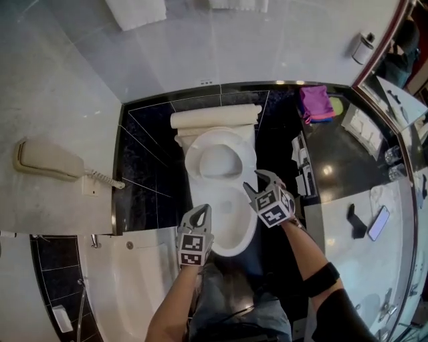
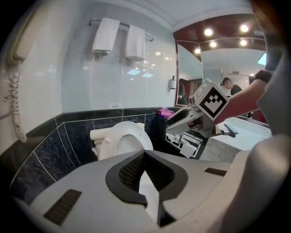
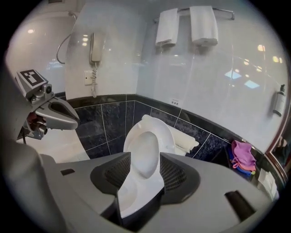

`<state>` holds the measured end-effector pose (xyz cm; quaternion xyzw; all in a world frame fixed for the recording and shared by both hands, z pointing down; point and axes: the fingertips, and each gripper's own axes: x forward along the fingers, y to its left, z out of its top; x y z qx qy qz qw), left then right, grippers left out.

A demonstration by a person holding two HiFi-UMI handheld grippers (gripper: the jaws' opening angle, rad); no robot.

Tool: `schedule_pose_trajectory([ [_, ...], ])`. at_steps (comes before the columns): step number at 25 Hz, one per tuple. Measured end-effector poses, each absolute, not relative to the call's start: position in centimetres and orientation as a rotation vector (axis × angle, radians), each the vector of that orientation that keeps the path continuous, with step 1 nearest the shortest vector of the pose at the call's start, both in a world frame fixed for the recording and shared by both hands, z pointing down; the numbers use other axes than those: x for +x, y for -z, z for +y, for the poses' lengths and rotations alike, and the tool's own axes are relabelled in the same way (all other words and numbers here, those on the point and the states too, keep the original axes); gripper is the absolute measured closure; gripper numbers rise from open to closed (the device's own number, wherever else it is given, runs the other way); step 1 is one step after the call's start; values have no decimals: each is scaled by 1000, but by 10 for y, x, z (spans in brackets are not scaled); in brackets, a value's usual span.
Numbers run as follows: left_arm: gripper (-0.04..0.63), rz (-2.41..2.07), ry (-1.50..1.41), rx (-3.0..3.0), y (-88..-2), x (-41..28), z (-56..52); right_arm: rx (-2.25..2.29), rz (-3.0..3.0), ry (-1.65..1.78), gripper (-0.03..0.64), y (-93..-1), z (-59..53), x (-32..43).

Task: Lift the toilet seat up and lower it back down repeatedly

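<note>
The white toilet (image 1: 231, 224) stands against the dark tiled wall. Its seat (image 1: 217, 157) is raised and leans back toward the cream tank (image 1: 214, 119); it shows upright in the left gripper view (image 2: 125, 139) and in the right gripper view (image 3: 148, 141). My right gripper (image 1: 257, 180) hovers over the bowl's right rim, jaws open and empty (image 3: 145, 157), clear of the seat. My left gripper (image 1: 202, 208) hangs above the bowl's front left, fingertips together with nothing between them (image 2: 144, 154). Each gripper shows in the other's view: the right (image 2: 182, 116), the left (image 3: 72, 120).
A wall phone (image 1: 47, 160) hangs at left with its coiled cord. Towels (image 1: 137, 12) hang above the toilet. A pink cloth (image 1: 315, 101) and leaflets (image 1: 302, 167) sit right of the toilet. A counter (image 1: 348, 194) with a smartphone (image 1: 378, 222) lies at right, a bathtub rim (image 1: 134, 267) at lower left.
</note>
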<state>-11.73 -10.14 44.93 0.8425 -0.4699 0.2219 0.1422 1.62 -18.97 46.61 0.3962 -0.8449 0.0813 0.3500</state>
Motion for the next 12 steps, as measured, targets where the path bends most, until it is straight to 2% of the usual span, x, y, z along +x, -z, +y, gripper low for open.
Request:
schedule_pose_trajectory([
  [3,601,-1357,-666,2449,-465,-117,-129,997,-2152,-163,374,-482,-226,9],
  [12,601,-1324,-657,2477,-500,-110,-200,1063,-2089,-58,370,-516,-327,-8],
])
